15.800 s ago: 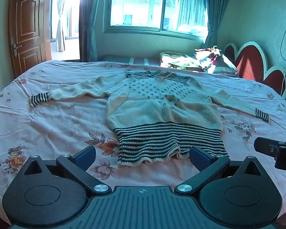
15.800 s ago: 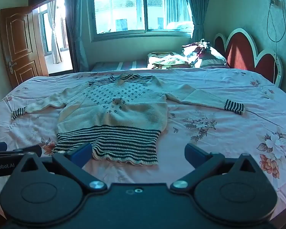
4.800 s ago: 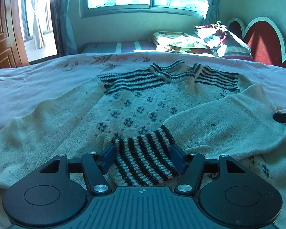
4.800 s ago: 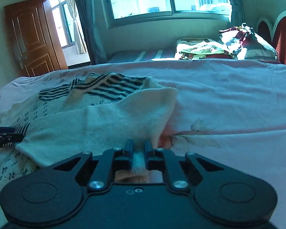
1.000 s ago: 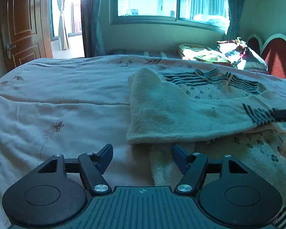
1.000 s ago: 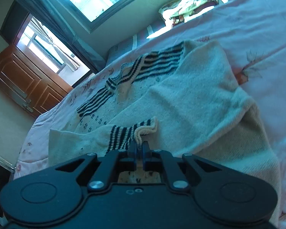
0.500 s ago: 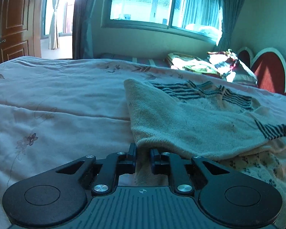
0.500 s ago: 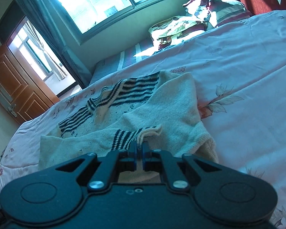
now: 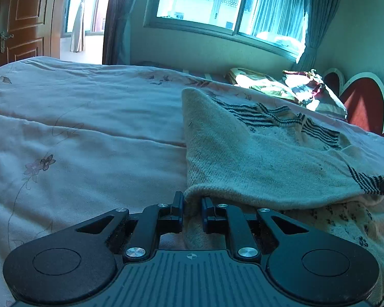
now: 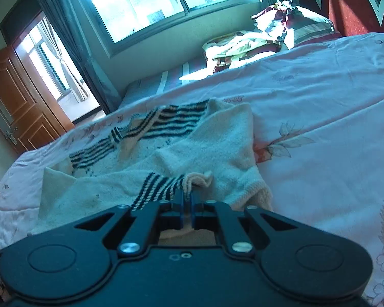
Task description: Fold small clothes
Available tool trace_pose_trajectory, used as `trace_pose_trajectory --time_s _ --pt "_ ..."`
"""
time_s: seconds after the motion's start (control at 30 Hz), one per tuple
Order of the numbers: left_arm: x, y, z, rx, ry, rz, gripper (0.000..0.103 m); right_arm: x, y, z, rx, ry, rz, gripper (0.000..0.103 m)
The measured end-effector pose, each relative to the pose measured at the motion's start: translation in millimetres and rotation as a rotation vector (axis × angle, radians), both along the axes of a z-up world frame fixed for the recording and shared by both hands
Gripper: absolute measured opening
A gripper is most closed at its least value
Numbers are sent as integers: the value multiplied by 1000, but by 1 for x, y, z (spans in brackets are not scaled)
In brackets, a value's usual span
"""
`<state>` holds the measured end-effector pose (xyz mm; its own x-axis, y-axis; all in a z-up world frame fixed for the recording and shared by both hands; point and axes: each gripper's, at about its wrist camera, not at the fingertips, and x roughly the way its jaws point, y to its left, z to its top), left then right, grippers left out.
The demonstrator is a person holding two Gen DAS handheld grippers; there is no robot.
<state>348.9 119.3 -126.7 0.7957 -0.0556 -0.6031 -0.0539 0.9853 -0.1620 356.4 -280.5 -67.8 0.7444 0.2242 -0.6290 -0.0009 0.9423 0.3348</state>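
Left wrist view: a cream knitted sweater [image 9: 256, 158], half folded, lies on a pink floral bedspread [image 9: 76, 140].

The left gripper [image 9: 192, 206] has just closed its jaws and pinches the sweater's thick folded left edge. In the right wrist view the right gripper [image 10: 187, 199] is clamped on the dark-striped ribbed cuff [image 10: 158, 186] of a sleeve laid across the body. The striped collar [image 10: 151, 128] points toward crumpled bedding [image 10: 263, 35] beneath the window [image 10: 151, 2].

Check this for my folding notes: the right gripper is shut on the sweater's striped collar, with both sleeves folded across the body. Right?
Not quite. The right gripper is shut on a striped cuff of the sweater, not the collar, as the right wrist view shows. The sleeves do lie folded across the body.
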Motion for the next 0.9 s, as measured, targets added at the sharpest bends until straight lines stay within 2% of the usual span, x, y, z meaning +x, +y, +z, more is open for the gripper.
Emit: trace_pose_trajectory --time_s 0.1,0.17,0.23,0.3,0.43,0.5,0.53,0.57,0.6,0.63,0.67,0.73,0.8,0.9 --pt "-1 -2 3 31 24 -27 14 0 0 -11 0 29 3 7" --pt "-9 2 7 32 22 -34 15 -2 -2 -10 12 23 3 13" --pt "-21 10 16 41 -11 3 15 -9 -4 -2 0 -19 -22 21" --pt "-25 12 29 26 -68 4 15 -16 -6 10 -8 -78 -22 19" --pt "-2 -9 34 2 -68 -59 15 -7 9 11 -57 -84 51 15" --pt "9 -17 21 17 -13 -73 15 -1 17 3 -69 -67 95 14" --pt "14 -18 8 38 44 -70 14 3 21 -6 -108 -37 103 10" --pt "9 -18 1 28 14 -69 14 6 23 -15 -142 -6 102 9" --pt "8 -18 1 25 7 -71 14 4 22 -18 -143 -24 101 9" --pt "8 -18 5 30 17 -77 14 4 23 -16 -140 -18 100 10" --pt "9 -18 12 25 10 -78 15 4 22 -11 -131 -21 97 16" --pt "16 -16 29 16 -55 -82 15 2 20 0 -111 -72 86 18" --pt "35 -17 40 35 -83 -91 15 6 17 7 -106 -108 65 18" --pt "73 -17 45 52 -98 -90 15 29 9 8 -111 -110 13 16"
